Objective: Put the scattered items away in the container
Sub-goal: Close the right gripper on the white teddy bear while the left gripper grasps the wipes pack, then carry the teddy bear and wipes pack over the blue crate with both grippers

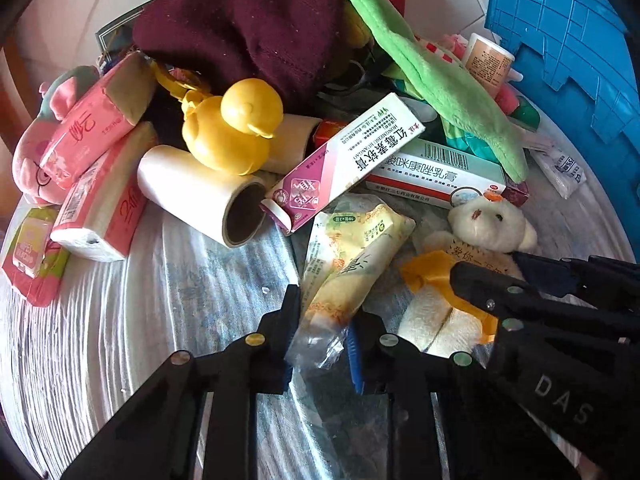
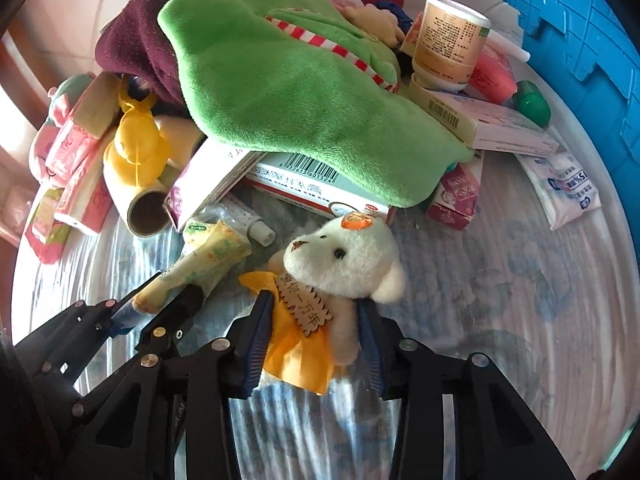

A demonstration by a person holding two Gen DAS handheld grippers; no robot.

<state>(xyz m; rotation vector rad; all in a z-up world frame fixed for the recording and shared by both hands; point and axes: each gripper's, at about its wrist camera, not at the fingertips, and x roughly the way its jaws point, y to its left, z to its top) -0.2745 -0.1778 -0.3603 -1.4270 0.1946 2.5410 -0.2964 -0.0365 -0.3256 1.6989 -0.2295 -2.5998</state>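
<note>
Now both grippers pitched steeply down over cluttered pile. Left gripper (image 1: 324, 344) clamped on crinkly yellow tissue packet (image 1: 352, 264); right gripper (image 2: 316, 340) pinching fuzzy white bear (image 2: 344, 264) at its orange-clad body. Ribbed blue container (image 1: 568, 40) at upper right, beside pile. Right view alone shows squeezed ointment tube (image 2: 244, 218) — left view alone, rounded, smooth plastic duck (image 1: 232, 128).

Bear (image 2: 344, 256) right of tissue pack (image 2: 200, 268); crate (image 2: 580, 20) behind.
</note>
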